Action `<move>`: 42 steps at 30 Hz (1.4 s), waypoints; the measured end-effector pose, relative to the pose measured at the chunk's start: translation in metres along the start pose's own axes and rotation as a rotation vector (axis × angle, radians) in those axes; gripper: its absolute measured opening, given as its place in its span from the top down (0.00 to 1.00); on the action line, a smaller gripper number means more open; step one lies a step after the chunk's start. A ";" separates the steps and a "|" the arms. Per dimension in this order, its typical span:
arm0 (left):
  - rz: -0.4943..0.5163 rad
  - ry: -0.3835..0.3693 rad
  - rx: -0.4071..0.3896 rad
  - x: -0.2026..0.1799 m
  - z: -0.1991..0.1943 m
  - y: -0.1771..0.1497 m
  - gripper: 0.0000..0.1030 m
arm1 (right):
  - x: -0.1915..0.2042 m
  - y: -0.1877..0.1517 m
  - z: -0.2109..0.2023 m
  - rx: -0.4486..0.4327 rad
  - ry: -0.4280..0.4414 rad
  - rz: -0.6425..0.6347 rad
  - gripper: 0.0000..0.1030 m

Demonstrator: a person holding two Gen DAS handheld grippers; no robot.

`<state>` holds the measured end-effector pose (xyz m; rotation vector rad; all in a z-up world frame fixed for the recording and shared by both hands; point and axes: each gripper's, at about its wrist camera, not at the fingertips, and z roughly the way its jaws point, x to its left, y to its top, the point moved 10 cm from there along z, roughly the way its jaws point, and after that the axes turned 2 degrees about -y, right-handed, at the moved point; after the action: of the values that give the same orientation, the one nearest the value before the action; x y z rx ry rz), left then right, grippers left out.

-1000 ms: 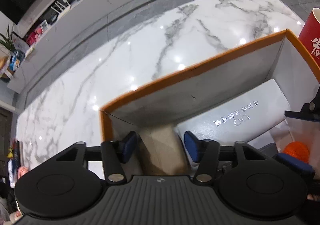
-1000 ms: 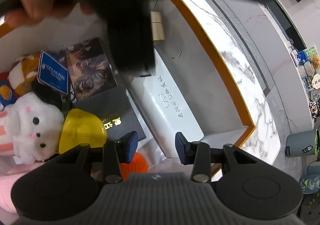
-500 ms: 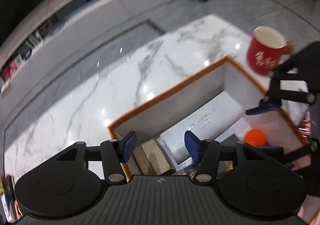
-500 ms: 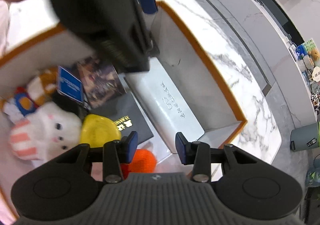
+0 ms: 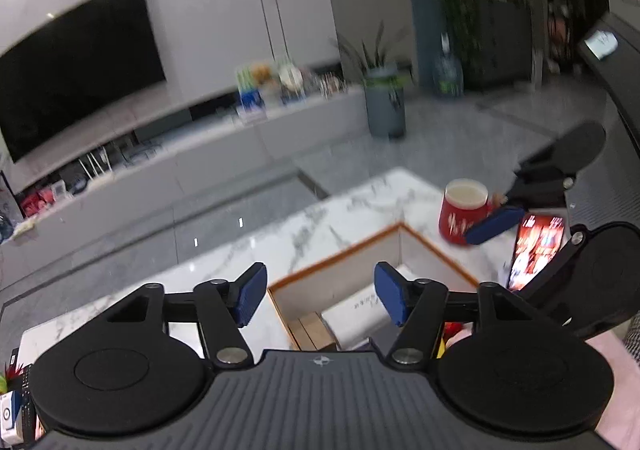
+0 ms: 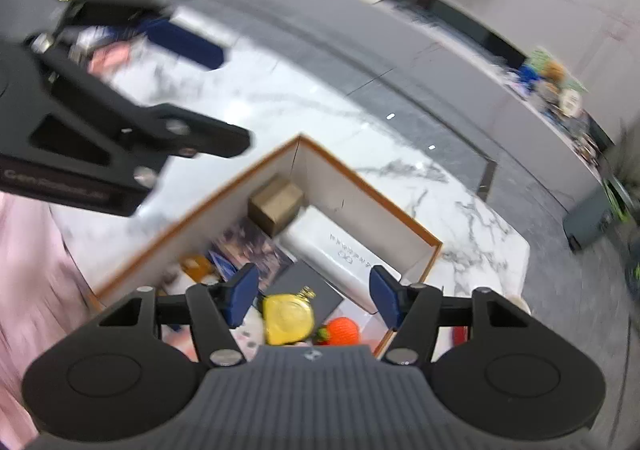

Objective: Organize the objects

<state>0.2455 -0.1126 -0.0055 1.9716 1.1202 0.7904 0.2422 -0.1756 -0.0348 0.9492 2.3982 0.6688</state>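
Note:
An orange-rimmed white box [image 6: 362,179] stands on the marble table; it also shows in the left wrist view [image 5: 344,252]. It holds a small tan carton [image 6: 276,203], a long white case [image 6: 340,254], a dark book [image 6: 310,290], a yellow toy [image 6: 288,320] and an orange ball [image 6: 340,332]. My left gripper [image 5: 318,298] is open and empty, high above the box. My right gripper [image 6: 310,294] is open and empty above the box. A red mug [image 5: 462,211] stands just beyond the box.
The marble table [image 5: 340,217] ends near the mug. The right gripper shows in the left wrist view [image 5: 532,209], the left one in the right wrist view [image 6: 120,129]. A grey bin [image 5: 386,105] and a TV bench [image 5: 200,153] stand beyond.
Both grippers have risen well away from the box and tilted up toward the room. Both stay open and empty. The tan carton lies in the box corner.

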 end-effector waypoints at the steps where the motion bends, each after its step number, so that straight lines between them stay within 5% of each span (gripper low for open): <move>1: -0.010 0.001 -0.030 0.000 -0.008 0.000 0.26 | 0.006 -0.004 -0.003 -0.030 -0.012 0.032 0.36; 12: -0.106 0.148 -0.239 -0.002 -0.076 -0.030 0.07 | 0.058 -0.045 -0.110 -0.355 -0.180 0.353 0.15; 21: -0.187 0.271 -0.252 0.005 -0.076 -0.076 0.06 | 0.093 -0.080 -0.109 -0.493 -0.238 0.551 0.07; 27: -0.274 0.236 -0.199 0.002 -0.070 -0.102 0.03 | 0.098 -0.090 -0.088 -0.499 -0.296 0.606 0.03; 42: -0.285 0.213 -0.070 -0.013 -0.030 -0.140 0.03 | 0.092 -0.112 -0.012 -0.360 -0.304 0.631 0.02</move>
<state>0.1546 -0.0653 -0.1059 1.6504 1.4396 0.8860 0.1209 -0.1842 -0.1141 1.5227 1.6280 1.0440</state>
